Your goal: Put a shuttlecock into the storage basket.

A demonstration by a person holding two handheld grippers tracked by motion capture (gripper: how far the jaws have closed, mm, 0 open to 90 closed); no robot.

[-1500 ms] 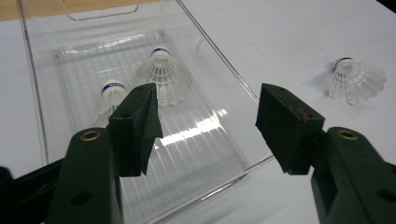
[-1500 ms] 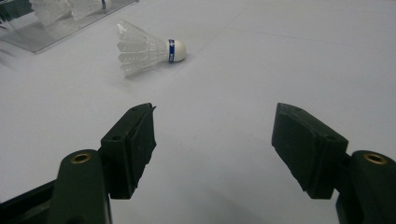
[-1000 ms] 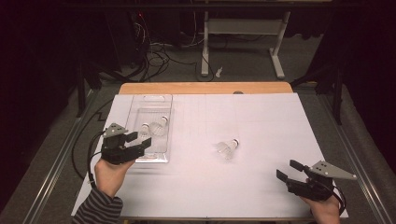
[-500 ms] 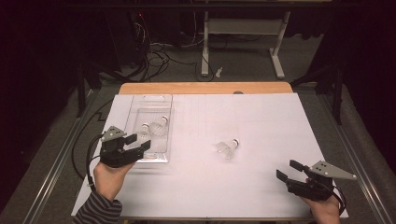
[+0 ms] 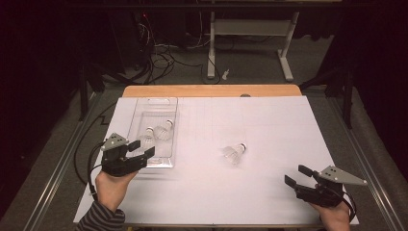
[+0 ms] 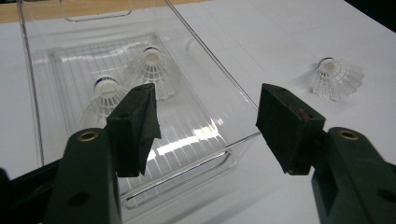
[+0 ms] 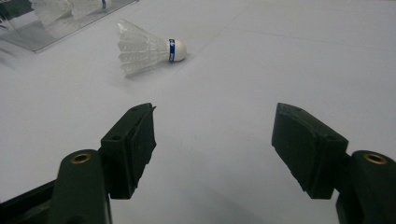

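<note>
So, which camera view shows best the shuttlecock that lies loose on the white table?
The right gripper view: the shuttlecock lies on its side, feathers and blue band sharp. The left gripper view shows it smaller, cork-end on; the high view shows it small and pale.

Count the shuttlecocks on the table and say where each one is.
3. Two shuttlecocks lie side by side in the clear tray at the left. One lies on its side on the white sheet, right of the tray.
</note>
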